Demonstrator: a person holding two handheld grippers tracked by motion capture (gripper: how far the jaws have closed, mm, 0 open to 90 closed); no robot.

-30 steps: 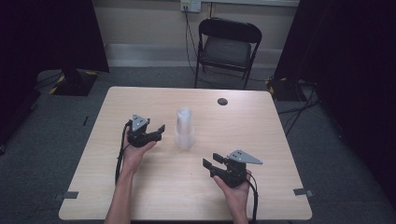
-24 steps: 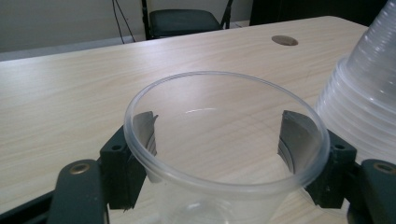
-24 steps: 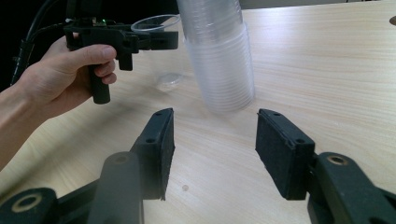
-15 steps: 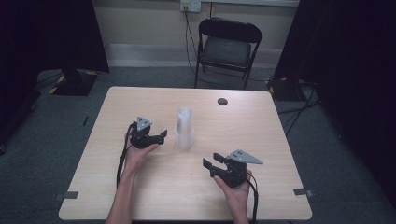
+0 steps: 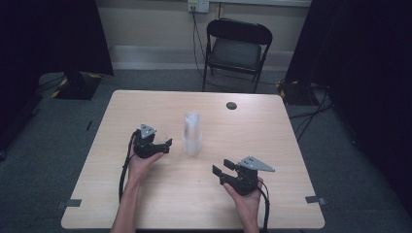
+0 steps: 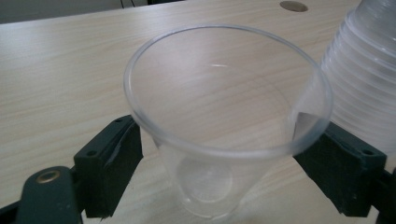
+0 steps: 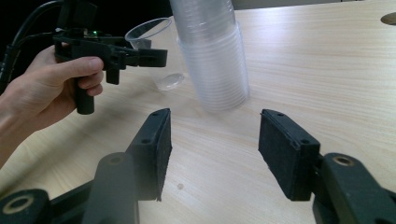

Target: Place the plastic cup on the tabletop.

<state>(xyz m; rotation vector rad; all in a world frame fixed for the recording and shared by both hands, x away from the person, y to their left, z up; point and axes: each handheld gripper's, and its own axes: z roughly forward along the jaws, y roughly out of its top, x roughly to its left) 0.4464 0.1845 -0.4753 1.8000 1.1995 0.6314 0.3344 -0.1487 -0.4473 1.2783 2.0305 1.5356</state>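
Here, left tongs (image 6: 219, 154) just opening, pads spread either side of a single clear plastic cup (image 6: 224, 126) standing upright near the middle of the pale wooden counter (image 5: 272, 126), just beside a tall stack of clear plastic cups (image 5: 192, 134). Right tongs (image 7: 212, 149) spread wide with nothing between, aimed at that stack from the near edge.

The stack of clear plastic cups (image 5: 192, 133) stands upright mid-table (image 5: 145, 104), between the two grippers and in the way of any straight pass from one to the other; a single clear cup (image 6: 224, 126) stands just beside the stack, between the open jaws of the left gripper (image 5: 165, 144); bare wood lies between the right gripper (image 7: 212, 149) and the stack.
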